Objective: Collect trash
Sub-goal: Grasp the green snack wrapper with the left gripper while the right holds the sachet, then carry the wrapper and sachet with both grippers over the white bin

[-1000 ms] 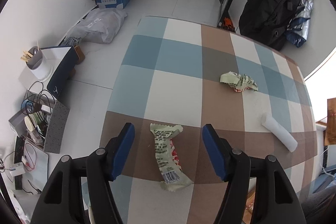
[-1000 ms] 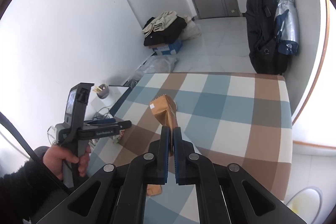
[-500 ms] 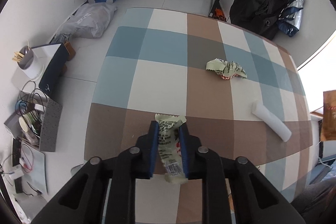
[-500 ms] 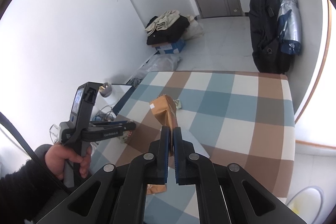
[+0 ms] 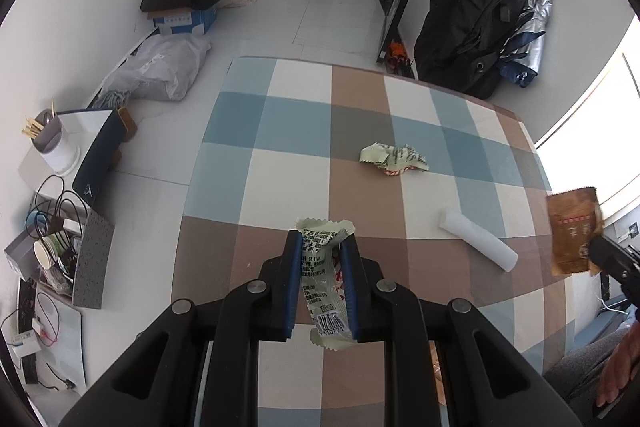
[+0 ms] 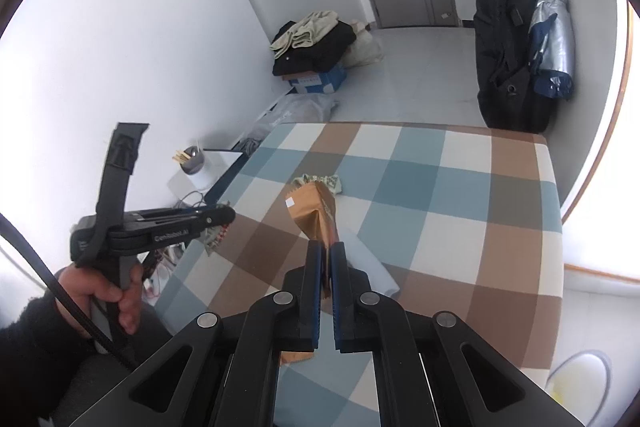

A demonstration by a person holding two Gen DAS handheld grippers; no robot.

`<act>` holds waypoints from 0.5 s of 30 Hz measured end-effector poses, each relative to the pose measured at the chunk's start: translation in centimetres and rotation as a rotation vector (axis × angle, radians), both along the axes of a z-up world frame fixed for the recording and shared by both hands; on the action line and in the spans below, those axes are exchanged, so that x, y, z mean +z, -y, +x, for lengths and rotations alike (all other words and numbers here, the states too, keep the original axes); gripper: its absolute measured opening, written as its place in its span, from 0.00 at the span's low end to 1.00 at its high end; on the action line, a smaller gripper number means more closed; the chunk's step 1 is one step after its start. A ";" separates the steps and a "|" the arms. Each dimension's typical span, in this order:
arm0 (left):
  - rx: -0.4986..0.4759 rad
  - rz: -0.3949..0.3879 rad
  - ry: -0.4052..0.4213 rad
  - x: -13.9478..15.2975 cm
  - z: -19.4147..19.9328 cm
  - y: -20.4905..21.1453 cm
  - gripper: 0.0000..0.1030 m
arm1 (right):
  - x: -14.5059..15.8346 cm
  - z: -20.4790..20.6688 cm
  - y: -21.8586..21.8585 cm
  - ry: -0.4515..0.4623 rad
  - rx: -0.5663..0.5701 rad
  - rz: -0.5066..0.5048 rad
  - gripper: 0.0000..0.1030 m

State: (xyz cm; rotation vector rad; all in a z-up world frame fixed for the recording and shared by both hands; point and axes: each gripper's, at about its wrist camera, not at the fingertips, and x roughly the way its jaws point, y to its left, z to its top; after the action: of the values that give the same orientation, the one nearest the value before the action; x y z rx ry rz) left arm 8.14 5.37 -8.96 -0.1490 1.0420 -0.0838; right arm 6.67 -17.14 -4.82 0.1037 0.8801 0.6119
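The green snack wrapper (image 5: 324, 279) sits pinched between the blue pads of the left gripper (image 5: 320, 247), above the near brown square of the checked tablecloth (image 5: 304, 115). The jaws have just been closing, and the wrapper is now clamped between them, its barcode end hanging free below the pads. The right gripper (image 6: 325, 259) is pressed together on a brown foil packet (image 6: 316, 211), which stands up out of the jaws.

Recommended handling for the lift — judged from this position: keep the pads squeezed firmly, since thin film slips easily; raise the wrapper straight off the tablecloth before moving sideways; avoid swinging the loose tail into other litter.

Relative to the green snack wrapper, a crumpled wrapper (image 5: 394, 159) lies farther out on the tablecloth, and a white paper roll (image 5: 478, 245) lies off to the right, well apart. Both remain to be collected.

View differences:
- The left wrist view shows the grip on the wrapper, the printed label and the white paper roll in full. It shows the right gripper only at the frame edge.
- The right wrist view shows the hand (image 6: 106, 297) holding the left gripper from the side — and the brown foil packet's clamped end. The white paper roll is largely hidden behind the right gripper's fingers.

No bin is clearly identifiable in either view.
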 end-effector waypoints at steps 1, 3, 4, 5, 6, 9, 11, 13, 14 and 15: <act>-0.001 -0.006 0.008 0.2 -0.1 0.0 0.14 | -0.1 -0.1 0.0 0.000 -0.002 -0.003 0.04; -0.006 -0.021 0.021 0.6 -0.3 -0.1 0.14 | -0.1 -0.1 -0.1 0.001 -0.002 -0.004 0.04; -0.008 -0.028 0.028 0.8 -0.4 -0.1 0.14 | -0.2 -0.2 -0.1 0.001 -0.004 -0.006 0.04; -0.013 -0.036 0.034 1.0 -0.6 -0.1 0.14 | -0.3 -0.2 -0.1 -0.002 -0.006 -0.007 0.04; -0.016 -0.041 0.041 1.2 -0.6 -0.1 0.14 | -0.3 -0.4 -0.1 -0.006 -0.008 -0.007 0.04; -0.027 -0.054 0.054 1.5 -1.0 0.1 0.14 | -0.4 -0.7 -0.1 -0.009 -0.016 -0.012 0.04; -0.035 -0.058 0.060 1.6 -1.3 0.2 0.14 | -0.3 -1.1 0.1 -0.007 -0.027 -0.001 0.04; -0.042 -0.060 0.070 1.9 -1.6 0.3 0.14 | -0.4 -1.6 0.5 -0.012 -0.048 0.026 0.04; -0.045 -0.064 0.077 2.0 -1.7 0.3 0.14 | -0.4 -1.9 0.6 -0.019 -0.059 0.035 0.04; -0.049 -0.067 0.082 2.2 -1.9 0.3 0.14 | -0.4 -2.3 0.8 -0.022 -0.069 0.045 0.04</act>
State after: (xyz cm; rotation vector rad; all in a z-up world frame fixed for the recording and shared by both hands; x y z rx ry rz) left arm 6.24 5.12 -6.79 -0.1799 0.9612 -0.1682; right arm 4.36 -17.90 -5.25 0.1806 0.8806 0.5665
